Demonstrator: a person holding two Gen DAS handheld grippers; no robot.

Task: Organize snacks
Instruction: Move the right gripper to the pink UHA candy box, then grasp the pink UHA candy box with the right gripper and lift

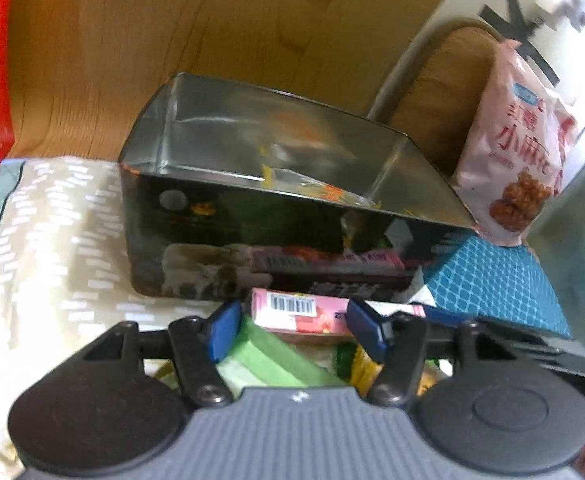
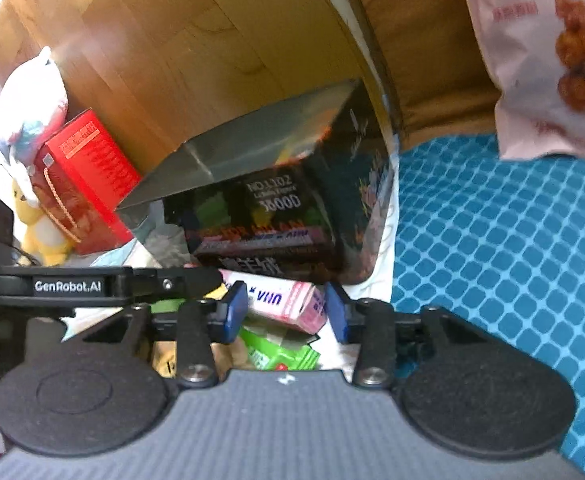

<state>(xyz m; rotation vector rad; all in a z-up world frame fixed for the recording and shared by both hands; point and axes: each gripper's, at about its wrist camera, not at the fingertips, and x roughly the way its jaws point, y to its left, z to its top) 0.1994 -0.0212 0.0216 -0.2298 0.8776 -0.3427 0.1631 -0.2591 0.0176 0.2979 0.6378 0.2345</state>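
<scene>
Both our hand-held grippers, left [image 1: 292, 322] and right [image 2: 286, 310], straddle one pink snack box [image 1: 298, 312] near the dark tin [image 1: 276, 200]; whether they clamp it, we cannot tell.

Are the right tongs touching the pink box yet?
Cannot tell. In the right wrist view the right tongs straddle the pink box, but blur hides whether the blue pads press on it.

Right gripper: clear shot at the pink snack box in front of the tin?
Probably yes. The pink snack box already lies between the right gripper fingers, nothing blocking; the left gripper flanks it too. Contact is unclear.
</scene>
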